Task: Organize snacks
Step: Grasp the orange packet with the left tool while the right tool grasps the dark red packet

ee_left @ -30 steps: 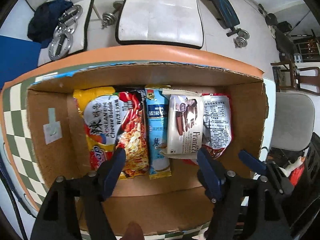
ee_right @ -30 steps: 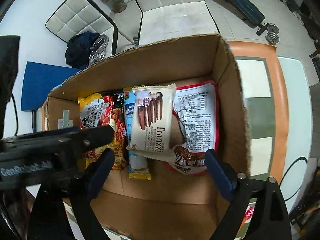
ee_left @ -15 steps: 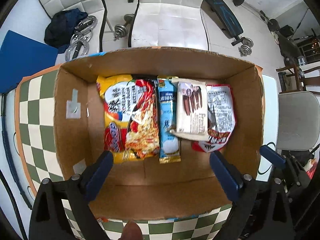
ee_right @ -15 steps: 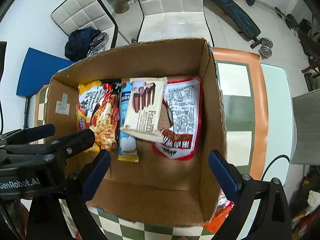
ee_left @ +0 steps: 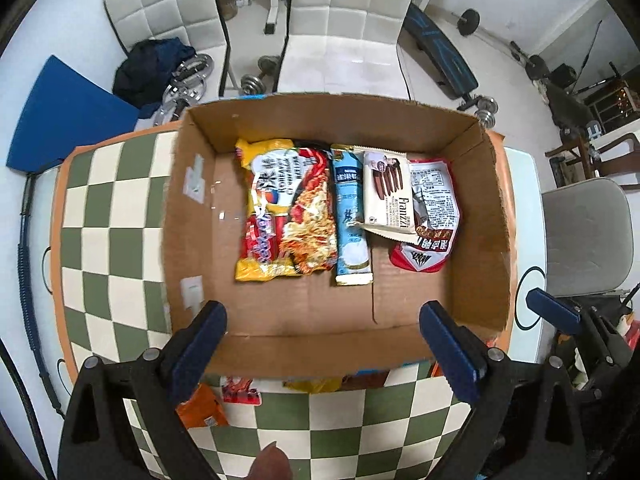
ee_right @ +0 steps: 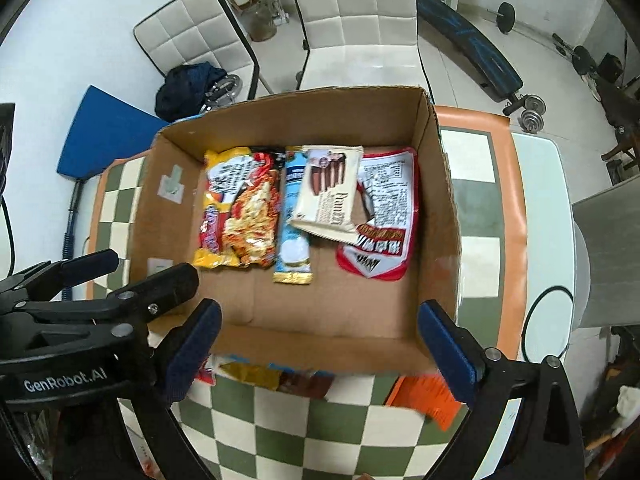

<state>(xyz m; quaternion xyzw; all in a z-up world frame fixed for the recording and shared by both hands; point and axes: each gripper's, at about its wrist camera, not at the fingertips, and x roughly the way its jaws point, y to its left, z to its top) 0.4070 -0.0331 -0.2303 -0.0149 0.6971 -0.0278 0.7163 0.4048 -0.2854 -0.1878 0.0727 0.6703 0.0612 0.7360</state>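
A cardboard box [ee_left: 192, 232] [ee_right: 160, 224] stands on the checkered table [ee_left: 108, 220] [ee_right: 280, 432]. Along its far side lie a yellow-red noodle packet [ee_left: 288, 208] [ee_right: 244, 216], a blue bar packet [ee_left: 350, 216] [ee_right: 294, 220], a white Franzzi cookie packet [ee_left: 388, 196] [ee_right: 328, 196] and a red-white bag [ee_left: 432, 220] [ee_right: 384, 220]. The cookie packet overlaps the bag. My left gripper [ee_left: 322, 314] hangs open over the box's near wall, empty. My right gripper [ee_right: 319, 312] is also open and empty, just right of the left one.
Loose snack packets lie on the table against the box's near wall, among them an orange one [ee_left: 200, 408] [ee_right: 428, 396]. The near half of the box floor is bare. White padded chairs [ee_left: 344, 20], dumbbells and a bench stand beyond the table.
Both grippers have risen and drawn back from inside the box to above its near wall. The left jaws have spread wider. The loose packets on the table have come into view.
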